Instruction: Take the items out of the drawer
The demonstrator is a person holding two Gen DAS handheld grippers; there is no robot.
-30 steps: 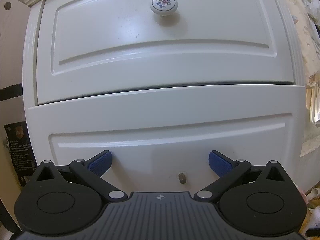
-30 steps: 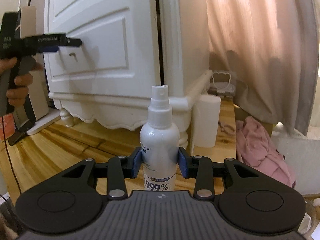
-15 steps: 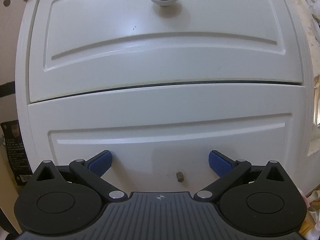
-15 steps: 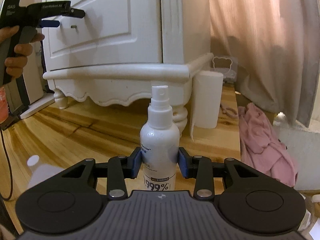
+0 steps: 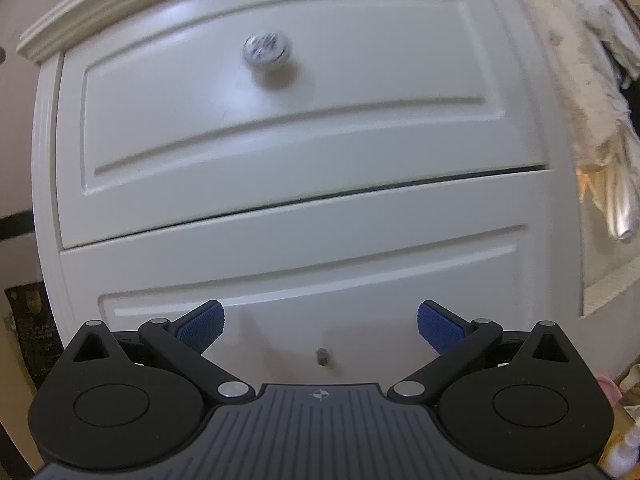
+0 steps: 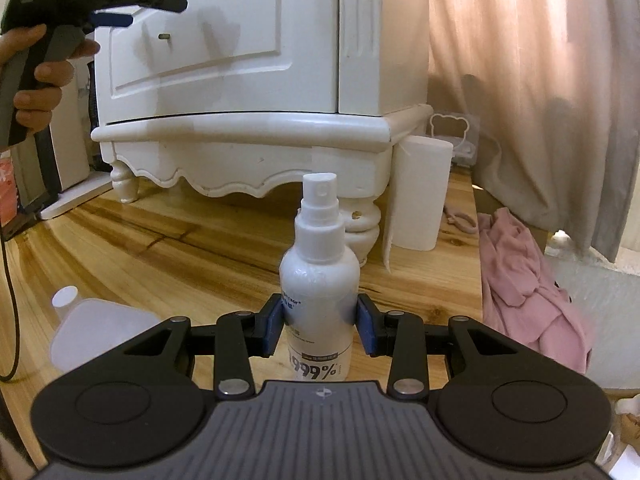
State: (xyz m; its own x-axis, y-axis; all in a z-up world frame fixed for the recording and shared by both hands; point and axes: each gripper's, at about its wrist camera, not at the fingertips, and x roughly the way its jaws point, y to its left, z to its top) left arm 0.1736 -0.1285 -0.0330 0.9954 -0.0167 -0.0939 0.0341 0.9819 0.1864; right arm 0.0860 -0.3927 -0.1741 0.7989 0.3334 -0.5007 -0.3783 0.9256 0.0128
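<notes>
A white spray bottle [image 6: 319, 280] stands upright between the blue pads of my right gripper [image 6: 319, 328], which is shut on its body just above the wooden floor [image 6: 192, 248]. My left gripper [image 5: 320, 326] is open and faces the white nightstand's lower drawer [image 5: 320, 256], a short way back from it. A small metal stub [image 5: 322, 357] pokes from that drawer front between the fingers. The upper drawer [image 5: 304, 120] carries a round floral knob [image 5: 266, 50]. In the right wrist view the left gripper [image 6: 156, 10] is held by a hand [image 6: 36, 76] beside the drawer front [image 6: 200, 40].
A translucent lidded container [image 6: 96, 328] lies on the floor at lower left. A white paper roll [image 6: 420, 192] stands by the nightstand leg [image 6: 362, 228], pink cloth [image 6: 528, 288] lies right, and a curtain [image 6: 532, 80] hangs behind. Patterned fabric [image 5: 576, 80] hangs right of the nightstand.
My left gripper has drawn back from the drawers and tilted, so the floral knob sits lower in its view. My right gripper has sunk lower with the bottle, showing more floor and the translucent container.
</notes>
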